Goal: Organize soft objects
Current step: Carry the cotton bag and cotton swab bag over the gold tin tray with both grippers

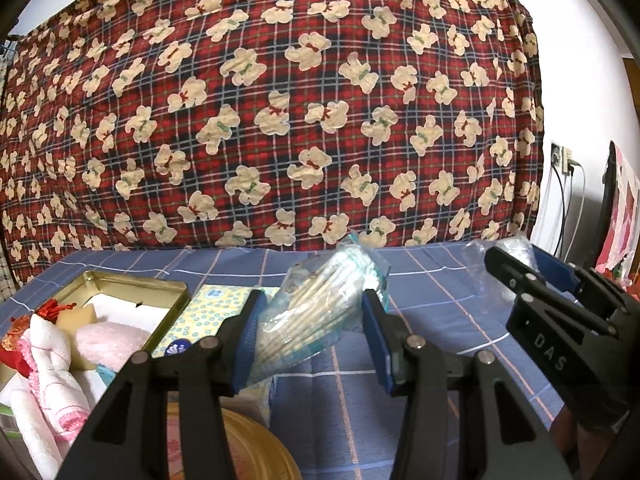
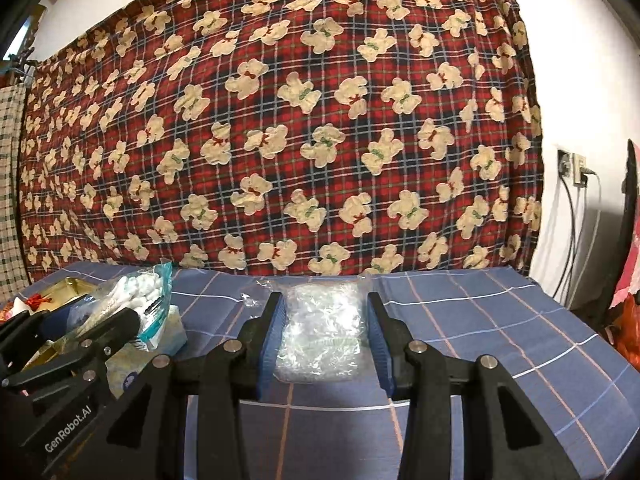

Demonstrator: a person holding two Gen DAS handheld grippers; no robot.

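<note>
Behind the blue checked bedsheet [image 2: 460,320], the left gripper [image 1: 310,330] clasps a cotton-swab bag [image 1: 316,308] lengthwise between its fingers, left of the open tin [image 1: 132,300], while the right gripper [image 2: 326,340] clamps a clear plastic packet [image 2: 322,336].

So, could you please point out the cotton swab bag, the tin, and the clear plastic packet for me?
Cotton swab bag [image 1: 316,312]: left wrist view, on the sticks at mid-bag.
Tin [image 1: 136,280]: left wrist view, on its far gold rim.
Clear packet [image 2: 324,332]: right wrist view, on its crinkled middle.

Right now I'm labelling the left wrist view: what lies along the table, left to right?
Rolled towels → gold tin → tissue pack → cotton swab bag in left gripper → right gripper.
</note>
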